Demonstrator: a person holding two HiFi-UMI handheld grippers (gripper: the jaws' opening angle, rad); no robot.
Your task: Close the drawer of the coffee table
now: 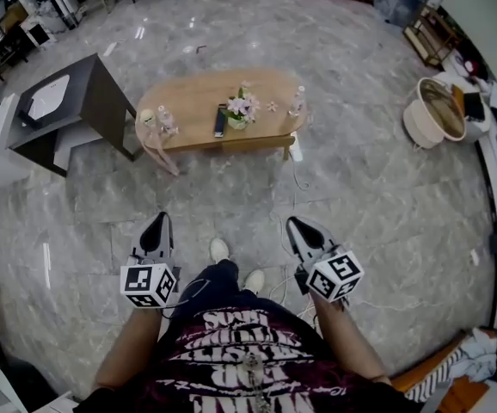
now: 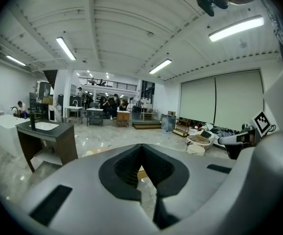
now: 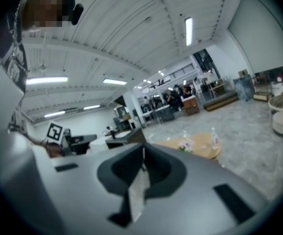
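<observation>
The oval wooden coffee table (image 1: 199,101) stands on the marble floor ahead of me, also in the right gripper view (image 3: 201,146). It carries a small flower vase (image 1: 242,108), a dark remote (image 1: 220,121) and two clear bottles (image 1: 167,121). Its front side (image 1: 231,143) faces me; whether a drawer stands out I cannot tell. My left gripper (image 1: 157,225) and right gripper (image 1: 295,226) hang in the air over the floor, well short of the table. Both have jaws shut with nothing between them, left (image 2: 141,150) and right (image 3: 143,154).
A dark washstand with a white basin (image 1: 63,101) stands left of the table. A round white tub (image 1: 436,110) sits at the right, with a low shelf (image 1: 429,31) behind it. A white power strip and cable (image 1: 296,151) lie by the table's right end. My shoes (image 1: 220,249) are between the grippers.
</observation>
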